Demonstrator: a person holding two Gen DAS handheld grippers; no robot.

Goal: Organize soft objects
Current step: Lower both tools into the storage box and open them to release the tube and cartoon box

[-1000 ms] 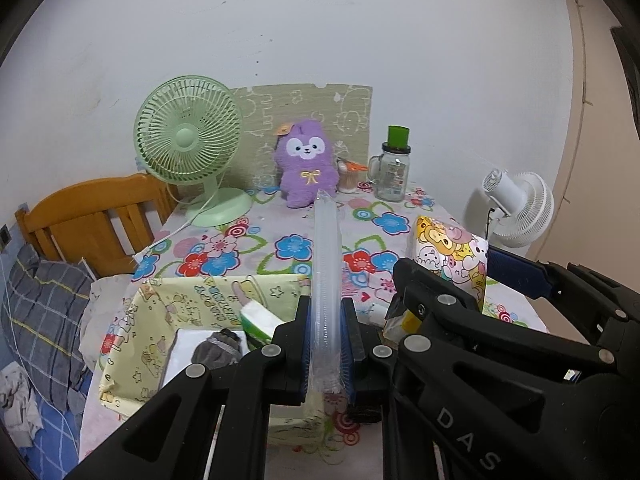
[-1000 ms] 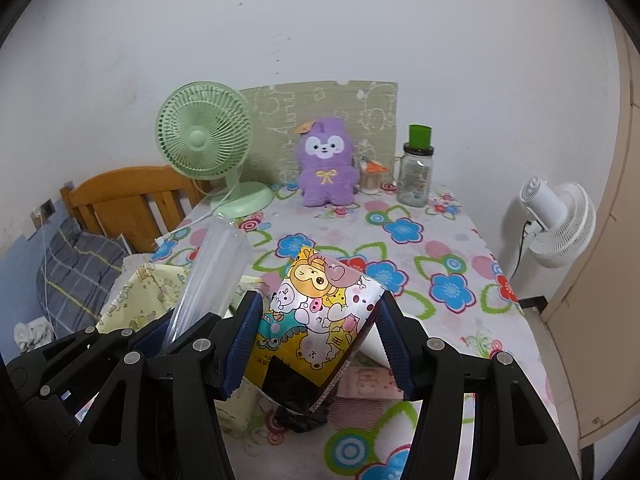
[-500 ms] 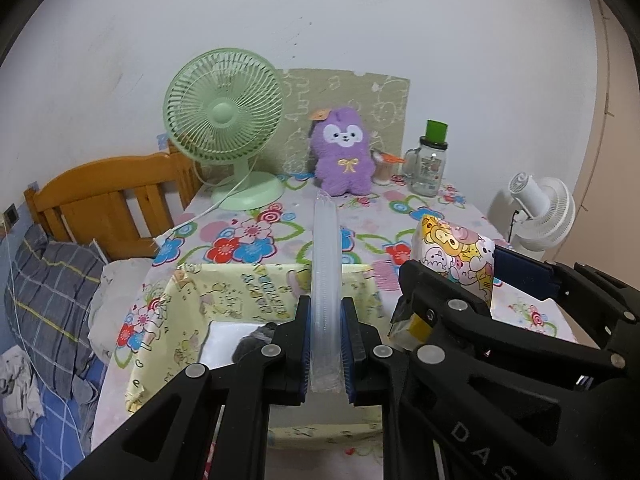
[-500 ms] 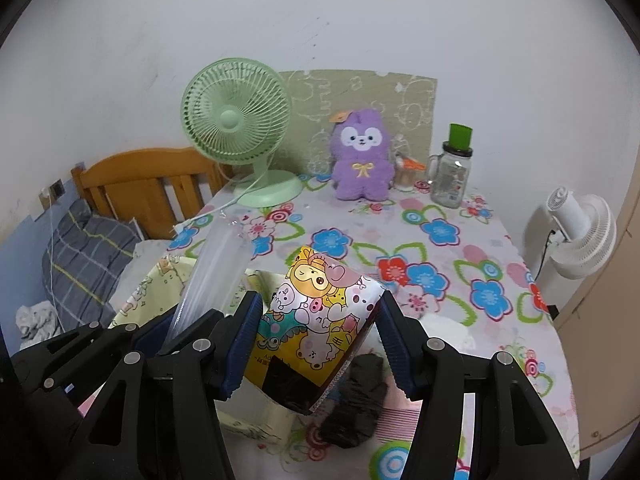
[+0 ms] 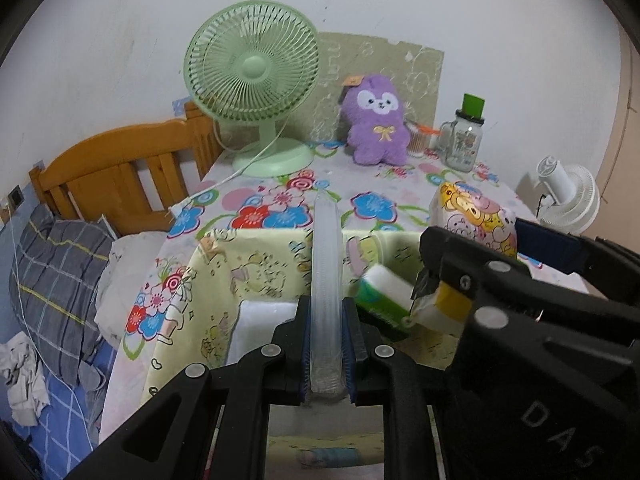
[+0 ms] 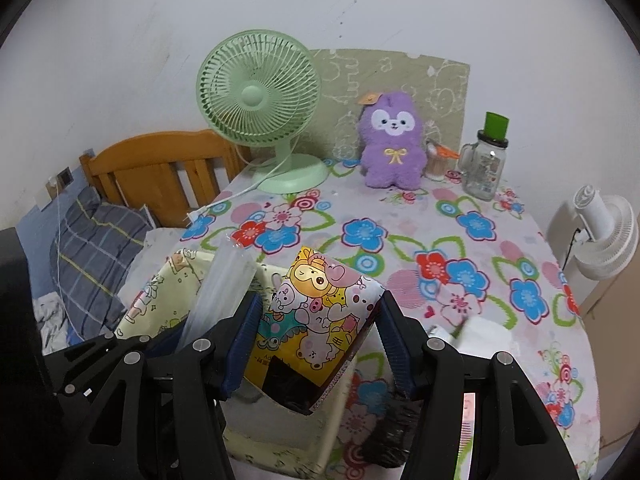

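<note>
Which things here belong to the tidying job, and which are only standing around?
Job: cartoon-print pack in the right gripper; clear plastic sleeve in the left gripper; yellow fabric box.

Bystanders: green fan, purple plush, glass jar, white fan.

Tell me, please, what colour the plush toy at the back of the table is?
The plush toy is purple with a white face, clearest in the right wrist view.

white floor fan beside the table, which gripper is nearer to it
Right. The right gripper, shut on the cartoon-print packet, is on the side of the white floor fan; the left gripper, clamping the clear plastic sleeve, sits farther away, toward the bed.
</note>
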